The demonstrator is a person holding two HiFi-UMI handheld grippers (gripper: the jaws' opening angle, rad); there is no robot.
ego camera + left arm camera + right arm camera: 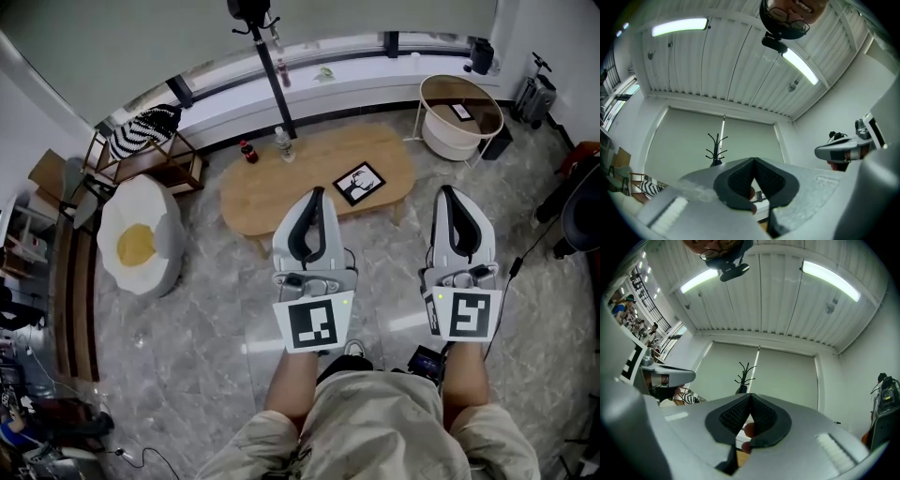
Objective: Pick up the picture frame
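Observation:
The picture frame (357, 183) is black with a white mat and lies flat on the right part of the oval wooden coffee table (253, 202). In the head view my left gripper (316, 193) is held over the table's near edge, just left of the frame and nearer to me. My right gripper (444, 191) hovers over the floor, to the right of the table's end. Both point away from me and slightly upward. In each gripper view the jaws meet at the tips, left gripper (753, 160) and right gripper (750, 395), with nothing between them.
A cola bottle (249, 152) and a clear bottle (285, 145) stand at the table's far side. A black coat-rack pole (273, 70) rises behind them. An egg-shaped cushion (140, 236) lies at the left, and a round white side table (459, 116) stands at the far right.

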